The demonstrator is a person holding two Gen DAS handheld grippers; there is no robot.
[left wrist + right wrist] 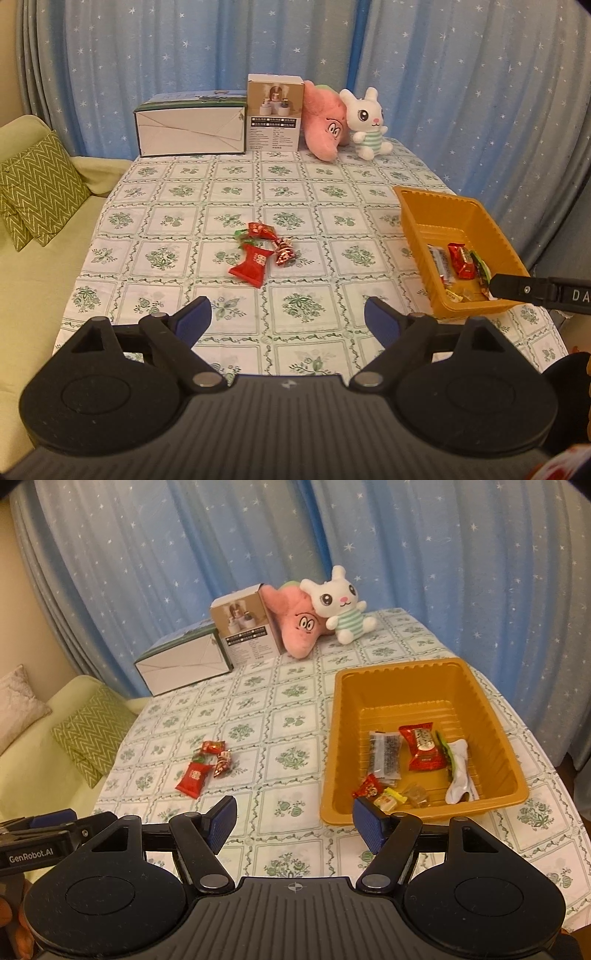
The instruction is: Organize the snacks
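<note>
A small heap of red-wrapped snacks (pixel 260 251) lies on the table's middle; it also shows in the right wrist view (pixel 205 764). An orange plastic tray (pixel 413 206) stands at the right and holds several snacks, among them a red pack (pixel 421 746) and a white wrapper (pixel 460 775). My left gripper (pixel 287 319) is open and empty, hovering short of the heap. My right gripper (pixel 293 821) is open and empty, near the front left corner of the tray (pixel 343 709).
At the table's far end stand a white carton (pixel 190 127), a beige product box (pixel 275 112), a pink plush (pixel 325 123) and a white bunny plush (pixel 367 122). A green sofa with zigzag cushions (pixel 38 184) lies left. Blue star curtains hang behind.
</note>
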